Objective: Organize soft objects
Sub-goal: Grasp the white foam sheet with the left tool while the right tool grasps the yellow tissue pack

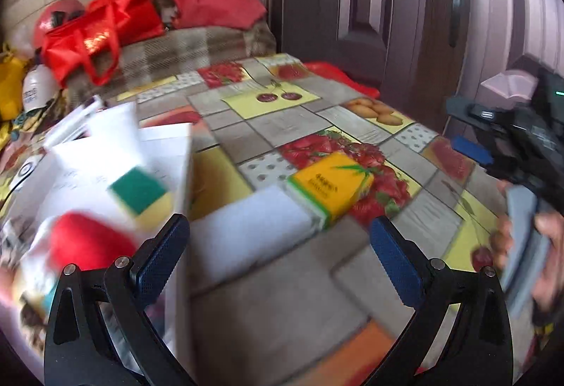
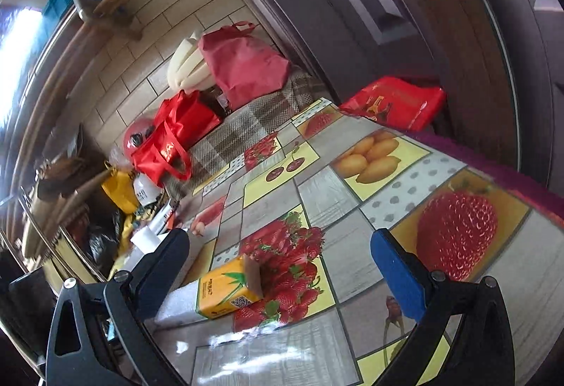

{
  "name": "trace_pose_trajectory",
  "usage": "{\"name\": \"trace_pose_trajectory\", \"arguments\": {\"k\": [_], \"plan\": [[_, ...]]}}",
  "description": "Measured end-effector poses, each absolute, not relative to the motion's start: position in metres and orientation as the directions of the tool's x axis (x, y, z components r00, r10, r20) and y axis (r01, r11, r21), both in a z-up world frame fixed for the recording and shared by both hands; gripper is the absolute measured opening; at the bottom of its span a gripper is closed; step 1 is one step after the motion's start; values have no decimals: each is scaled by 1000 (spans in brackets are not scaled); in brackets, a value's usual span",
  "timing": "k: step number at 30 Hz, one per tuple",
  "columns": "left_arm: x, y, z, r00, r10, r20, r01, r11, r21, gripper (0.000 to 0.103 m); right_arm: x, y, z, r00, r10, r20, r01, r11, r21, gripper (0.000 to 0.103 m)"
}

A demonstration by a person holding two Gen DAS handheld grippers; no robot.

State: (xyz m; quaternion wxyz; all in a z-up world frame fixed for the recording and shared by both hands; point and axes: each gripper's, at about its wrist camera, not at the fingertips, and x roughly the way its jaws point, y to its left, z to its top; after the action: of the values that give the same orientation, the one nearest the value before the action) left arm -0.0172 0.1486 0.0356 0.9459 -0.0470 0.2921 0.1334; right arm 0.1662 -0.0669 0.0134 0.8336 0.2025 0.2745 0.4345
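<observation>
Both tongs, left gripper (image 1: 278,234) and right gripper (image 2: 280,246), hang with jaws apart and empty over a glossy fruit-print tablecloth (image 1: 282,125). A boxy yellow tissue pack (image 1: 329,187) lies just beside a flat white foam pad (image 1: 250,227). Left, a white box (image 1: 116,167) holds a green-and-yellow sponge (image 1: 141,197) and a fuzzy red ball (image 1: 88,241).

Both grippers, left (image 1: 278,227) and right (image 2: 280,241), have black frames, silver screws and blue textured finger pads (image 1: 396,259)
</observation>
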Motion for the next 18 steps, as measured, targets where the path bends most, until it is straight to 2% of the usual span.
{"name": "trace_pose_trajectory", "arguments": {"k": [7,11,13,18], "plan": [[53,152,32,738,245,-629,-309,951,8,103,168,-67,14,416,870,-263,-651,487,582,103],[77,164,18,663,244,-708,-348,937,-3,102,168,-65,14,403,878,-259,-659,474,583,103],[76,169,9,644,183,-743,-335,941,-58,102,169,-66,13,401,878,-261,-654,474,589,103],[42,137,9,642,143,-753,-255,966,-33,102,173,-70,9,402,873,-277,-624,482,615,103]]}}
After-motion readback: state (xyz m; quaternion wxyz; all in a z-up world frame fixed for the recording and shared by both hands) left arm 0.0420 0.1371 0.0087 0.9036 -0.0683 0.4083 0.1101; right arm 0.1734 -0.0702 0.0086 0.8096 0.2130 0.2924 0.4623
